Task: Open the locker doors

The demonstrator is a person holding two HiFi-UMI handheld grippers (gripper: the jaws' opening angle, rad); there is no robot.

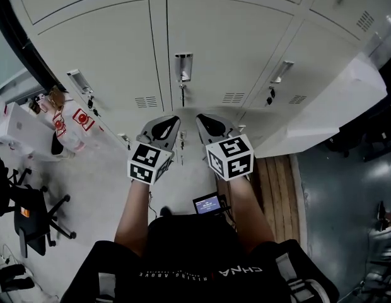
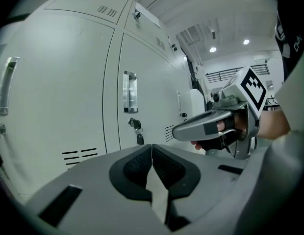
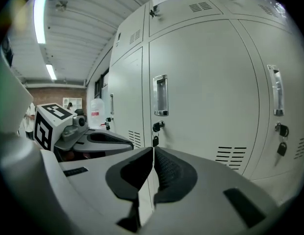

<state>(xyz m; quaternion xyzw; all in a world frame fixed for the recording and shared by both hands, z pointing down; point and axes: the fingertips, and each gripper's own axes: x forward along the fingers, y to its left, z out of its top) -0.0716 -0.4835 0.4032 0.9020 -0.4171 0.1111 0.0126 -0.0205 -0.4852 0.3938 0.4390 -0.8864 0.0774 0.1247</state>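
A row of pale grey locker doors stands in front of me, all shut. The middle door (image 1: 221,49) has a chrome recessed handle (image 1: 183,66) with a key (image 1: 181,95) hanging in the lock below it. The same handle (image 2: 130,92) (image 3: 160,95) shows in both gripper views. My left gripper (image 1: 172,122) (image 2: 152,153) and right gripper (image 1: 202,120) (image 3: 153,155) are side by side just short of that door, below the key. Both are shut with nothing between the pads, and neither touches the door.
The left door has a handle (image 1: 77,79) and the right door has one too (image 1: 282,71), each with keys. A white panel (image 1: 334,106) juts out at the right above a wooden pallet (image 1: 277,182). A black office chair (image 1: 31,213) and a white bag (image 1: 72,122) stand at the left.
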